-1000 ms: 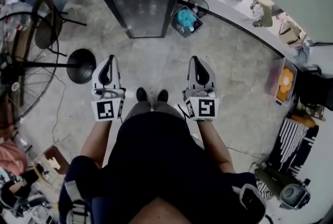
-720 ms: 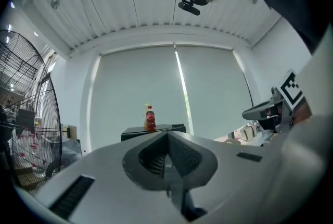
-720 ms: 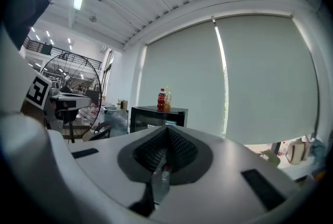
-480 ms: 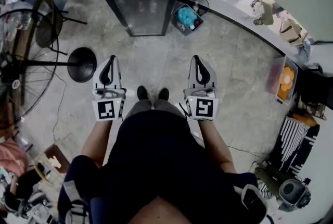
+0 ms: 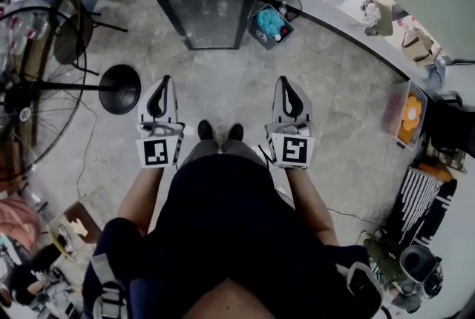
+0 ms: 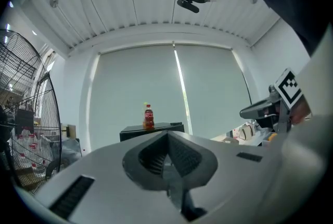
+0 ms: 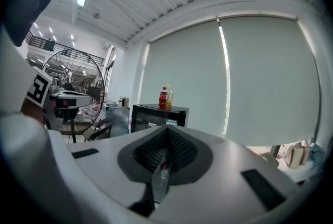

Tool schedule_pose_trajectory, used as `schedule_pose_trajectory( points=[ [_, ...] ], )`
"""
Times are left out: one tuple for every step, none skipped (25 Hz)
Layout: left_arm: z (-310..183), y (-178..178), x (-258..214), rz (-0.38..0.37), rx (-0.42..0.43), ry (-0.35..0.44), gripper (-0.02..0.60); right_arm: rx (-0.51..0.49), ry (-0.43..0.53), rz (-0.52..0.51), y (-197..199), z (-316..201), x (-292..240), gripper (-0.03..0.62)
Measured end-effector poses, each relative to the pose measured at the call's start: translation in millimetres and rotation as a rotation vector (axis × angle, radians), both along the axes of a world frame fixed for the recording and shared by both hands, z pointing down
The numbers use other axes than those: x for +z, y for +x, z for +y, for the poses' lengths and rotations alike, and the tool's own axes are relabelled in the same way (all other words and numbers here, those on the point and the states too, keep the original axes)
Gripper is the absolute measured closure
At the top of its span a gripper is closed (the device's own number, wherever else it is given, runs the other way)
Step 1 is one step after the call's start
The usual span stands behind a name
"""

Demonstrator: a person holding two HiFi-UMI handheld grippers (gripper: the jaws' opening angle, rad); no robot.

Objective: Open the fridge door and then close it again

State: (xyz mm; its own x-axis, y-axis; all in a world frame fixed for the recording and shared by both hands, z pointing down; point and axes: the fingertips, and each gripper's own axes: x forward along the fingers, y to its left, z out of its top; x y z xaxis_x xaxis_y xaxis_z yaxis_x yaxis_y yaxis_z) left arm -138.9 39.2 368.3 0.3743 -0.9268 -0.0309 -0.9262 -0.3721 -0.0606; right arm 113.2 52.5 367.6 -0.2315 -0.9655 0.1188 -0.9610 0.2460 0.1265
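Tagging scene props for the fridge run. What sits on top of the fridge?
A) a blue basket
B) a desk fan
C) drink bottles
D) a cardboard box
C: the right gripper view shows two bottles, one dark with a red label, standing side by side on top of the black fridge.

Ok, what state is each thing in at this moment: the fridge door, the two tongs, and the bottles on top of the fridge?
fridge door: closed, nothing touching it.
left tongs: shut, empty, held in the air short of the door.
right tongs: shut, empty, held in the air short of the door.
bottles: upright, standing side by side on top.
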Motion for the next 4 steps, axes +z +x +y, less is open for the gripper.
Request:
schedule_pose_trajectory(
  points=[
    [0.2, 0.4, 0.0, 0.0, 0.001, 0.0, 0.558, -0.001, 0.001, 0.003, 0.6, 0.5, -0.7, 0.576],
    [0.0, 0.7, 0.0, 0.0, 0.003, 0.0, 0.558, -0.003, 0.002, 0.008, 0.9, 0.9, -1.1, 0.577],
    [-0.3, 1.1, 0.1, 0.001, 0.005, -0.001, 0.558, -0.005, 0.002, 0.013, 1.1, 1.3, -1.4, 0.577],
    [-0.6, 1.4, 0.3, 0.002, 0.006, -0.002, 0.558, -0.008, 0.003, 0.019, 1.3, 1.6, -1.7, 0.577]
  ],
)
